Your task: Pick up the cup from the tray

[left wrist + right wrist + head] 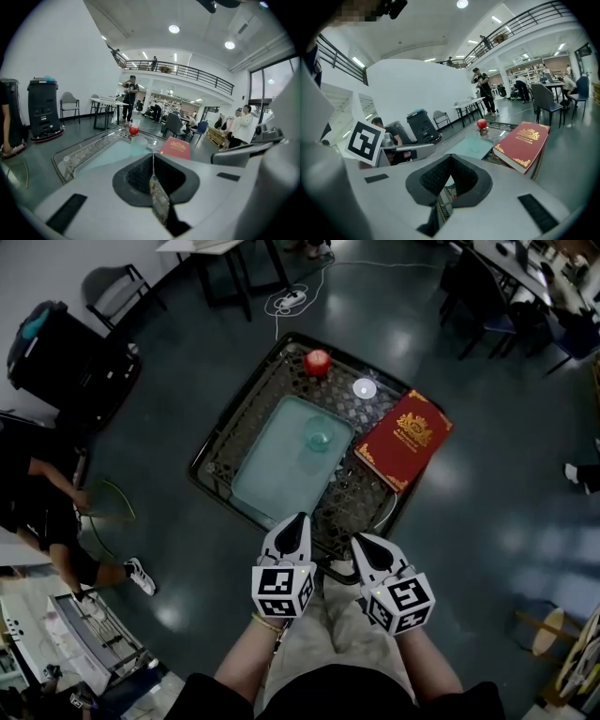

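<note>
We hold the left gripper (300,519) and right gripper (360,540) side by side at the bench's (221,452) near edge, the fingers of each closed on nothing. Beyond them the pale tray (267,474) lies on the bench, and the clear cup (318,435) stands upright in the tray's far right corner. A red book (403,439) lies at the bench's right edge.

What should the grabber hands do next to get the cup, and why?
Probably open the fingers of the left gripper: it and the right gripper look shut and empty, short of the tray, while the cup stands there ahead, untouched.
</note>
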Available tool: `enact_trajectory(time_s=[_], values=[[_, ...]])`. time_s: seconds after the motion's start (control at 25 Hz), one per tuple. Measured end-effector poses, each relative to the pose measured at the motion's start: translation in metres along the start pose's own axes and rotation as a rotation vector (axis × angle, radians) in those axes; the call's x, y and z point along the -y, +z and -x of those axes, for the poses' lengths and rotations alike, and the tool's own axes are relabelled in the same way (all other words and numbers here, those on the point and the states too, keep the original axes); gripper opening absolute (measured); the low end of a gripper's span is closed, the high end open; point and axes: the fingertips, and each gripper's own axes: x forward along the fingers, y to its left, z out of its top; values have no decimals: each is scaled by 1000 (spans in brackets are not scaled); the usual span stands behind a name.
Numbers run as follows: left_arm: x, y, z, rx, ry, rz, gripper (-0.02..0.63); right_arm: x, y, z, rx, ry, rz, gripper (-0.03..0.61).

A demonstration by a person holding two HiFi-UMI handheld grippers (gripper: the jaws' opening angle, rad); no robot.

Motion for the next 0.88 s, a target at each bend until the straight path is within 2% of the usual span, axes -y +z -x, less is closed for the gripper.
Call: enact_trajectory(time_s=[0.16,0.88], values=[[-12,-2,-22,-16,28,14,18,8,2,-12,-10,14,-9,2],[-45,-15,-151,-145,30,-40,301,40,2,-45,-50,25,-49,2]])
